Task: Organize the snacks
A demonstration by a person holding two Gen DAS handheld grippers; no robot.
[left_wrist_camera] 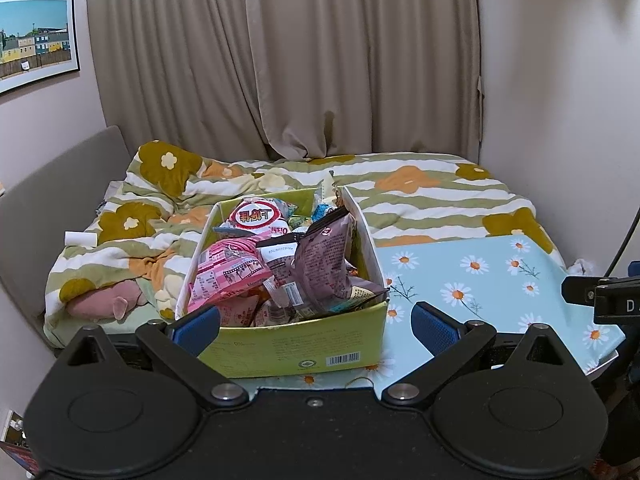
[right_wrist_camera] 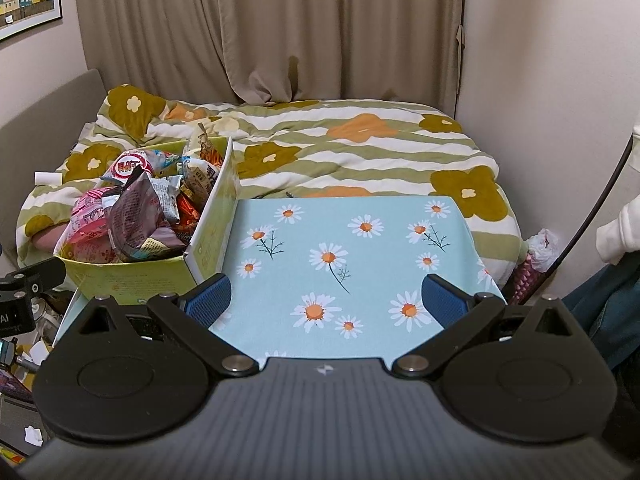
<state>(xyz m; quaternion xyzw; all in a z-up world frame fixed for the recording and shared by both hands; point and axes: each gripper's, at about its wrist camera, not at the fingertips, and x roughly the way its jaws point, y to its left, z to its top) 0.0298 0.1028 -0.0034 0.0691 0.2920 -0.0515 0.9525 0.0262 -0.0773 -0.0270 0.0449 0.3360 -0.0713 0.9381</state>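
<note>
A yellow-green cardboard box (left_wrist_camera: pixel 304 348) heaped with snack packets stands on the left of a light-blue daisy-print table top (left_wrist_camera: pixel 480 276). On top lie a pink packet (left_wrist_camera: pixel 228 276), a purple-brown bag (left_wrist_camera: pixel 320 264) and a round red-and-white lid (left_wrist_camera: pixel 256 216). My left gripper (left_wrist_camera: pixel 316 322) is open, its blue pads on either side of the box's near wall, holding nothing. In the right wrist view the box (right_wrist_camera: pixel 136 276) is at the left, and my right gripper (right_wrist_camera: pixel 326 302) hangs open over the bare daisy cloth (right_wrist_camera: pixel 340 248), empty.
Behind the table lies a bed with a striped flower quilt (left_wrist_camera: pixel 420 196) and a pink plush toy (left_wrist_camera: pixel 112 300). Beige curtains (left_wrist_camera: pixel 280 60) and walls close the back. A sleeve (right_wrist_camera: pixel 620 224) and a black cable (right_wrist_camera: pixel 600 200) are at the right; clutter sits low left.
</note>
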